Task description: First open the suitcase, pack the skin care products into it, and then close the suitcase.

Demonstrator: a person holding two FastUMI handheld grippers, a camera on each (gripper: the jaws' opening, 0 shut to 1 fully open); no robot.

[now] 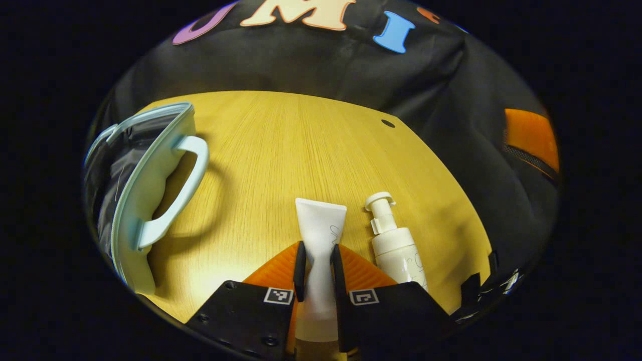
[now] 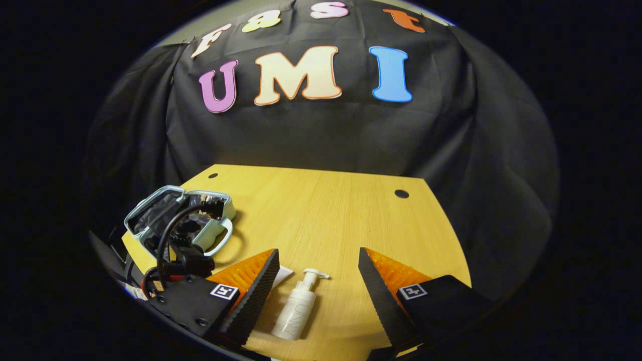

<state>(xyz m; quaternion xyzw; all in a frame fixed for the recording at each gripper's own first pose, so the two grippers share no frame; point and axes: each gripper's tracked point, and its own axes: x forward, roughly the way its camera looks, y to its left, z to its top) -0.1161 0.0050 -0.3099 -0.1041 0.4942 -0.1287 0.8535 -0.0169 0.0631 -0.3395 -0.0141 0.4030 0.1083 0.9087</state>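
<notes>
My left gripper (image 1: 317,253) is shut on a white tube (image 1: 321,225), both fingers pinching its lower half while its flat end points away over the wooden table (image 1: 301,150). A white pump bottle (image 1: 396,245) lies just right of the tube. The light blue suitcase (image 1: 135,200) stands open at the left, dark lining showing and its handle (image 1: 180,190) facing the middle. My right gripper (image 2: 318,268) is open above the pump bottle (image 2: 296,311), which lies between its fingers without touching them. A corner of the tube (image 2: 282,275) peeks out beside its left finger. The suitcase (image 2: 155,210) sits behind the left gripper's cables (image 2: 170,240).
The table (image 2: 326,215) has small cable holes near its far corners (image 2: 401,193). Black cloth wall hangs close behind and to the right of it. An orange object (image 1: 531,140) sits beyond the table's right edge. Bare wood stretches between the suitcase and the products.
</notes>
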